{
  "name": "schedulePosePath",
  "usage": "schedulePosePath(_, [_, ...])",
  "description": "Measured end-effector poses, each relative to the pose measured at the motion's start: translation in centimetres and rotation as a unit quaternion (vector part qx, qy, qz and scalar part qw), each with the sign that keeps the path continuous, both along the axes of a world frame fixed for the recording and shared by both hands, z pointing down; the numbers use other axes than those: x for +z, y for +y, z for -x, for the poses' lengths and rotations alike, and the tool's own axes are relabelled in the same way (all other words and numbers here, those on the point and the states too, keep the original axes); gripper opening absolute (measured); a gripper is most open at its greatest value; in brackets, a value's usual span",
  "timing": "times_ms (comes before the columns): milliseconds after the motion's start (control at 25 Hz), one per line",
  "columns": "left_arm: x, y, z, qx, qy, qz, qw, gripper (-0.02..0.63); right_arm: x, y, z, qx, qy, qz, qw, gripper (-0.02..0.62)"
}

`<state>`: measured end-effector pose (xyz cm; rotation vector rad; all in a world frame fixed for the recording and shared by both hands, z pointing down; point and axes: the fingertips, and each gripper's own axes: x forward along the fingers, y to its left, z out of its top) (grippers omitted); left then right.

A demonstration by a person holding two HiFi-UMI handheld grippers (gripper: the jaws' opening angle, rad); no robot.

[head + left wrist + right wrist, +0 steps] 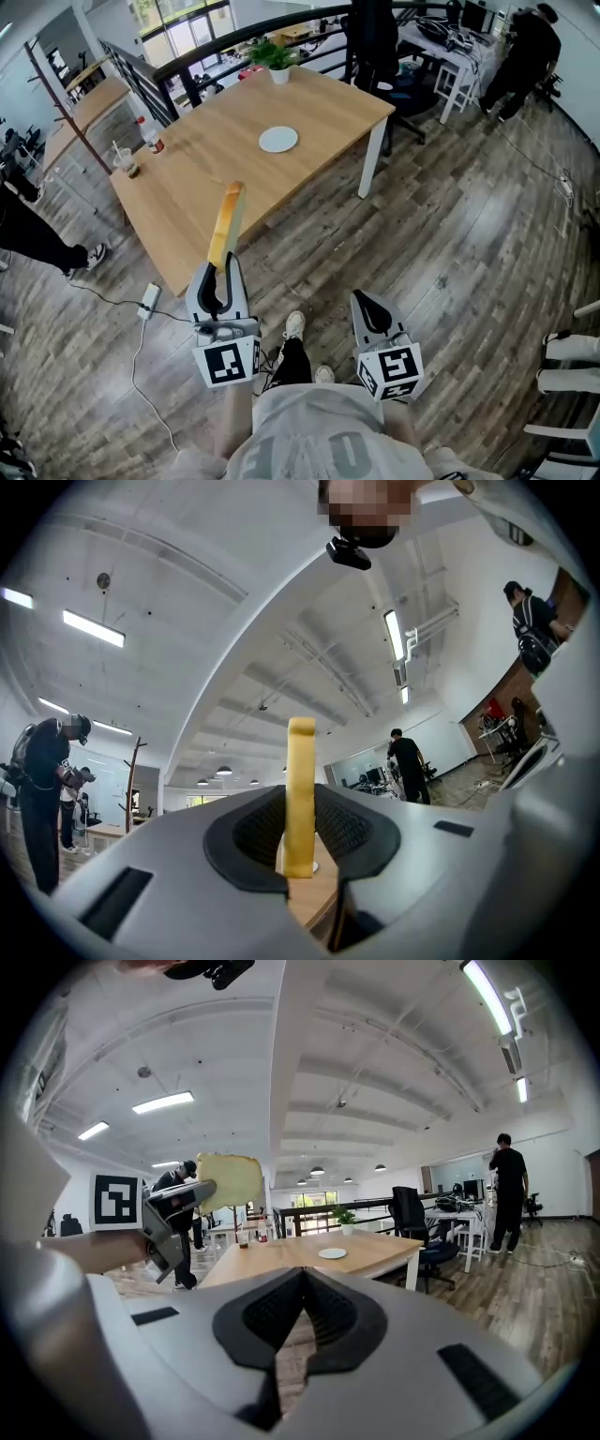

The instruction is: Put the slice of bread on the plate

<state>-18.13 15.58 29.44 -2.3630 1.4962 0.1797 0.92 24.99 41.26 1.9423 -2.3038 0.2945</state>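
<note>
We seem mid-carry, the bread [226, 223] pinched upright in our left gripper [215, 284] well short of the plate [278, 140], our right gripper [372, 312] closed on nothing; next we must reach over that plate.
</note>
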Motion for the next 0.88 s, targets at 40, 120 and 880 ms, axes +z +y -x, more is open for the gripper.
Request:
schedulePosePath(40, [0.0,-0.6,-0.2,0.001,0.005,0.001,1.0,0.086,0.1,-0.7,0.1,-0.004,0.002,0.004,1.0,0.017])
schedulePosePath(120, [-0.1,-1.9,-0.2,0.001,0.02,0.004,0.9998,0.086,0.0,-2.2,0.7,-0.019,0.001,0.005,1.0,0.017])
schedulePosePath(880, [-0.8,-23.2,-1.2,0.051,0.049,0.005,0.9975,0.086,-3.3,-24.8,2.3,-0.044,0.051,0.0,0.998,0.017])
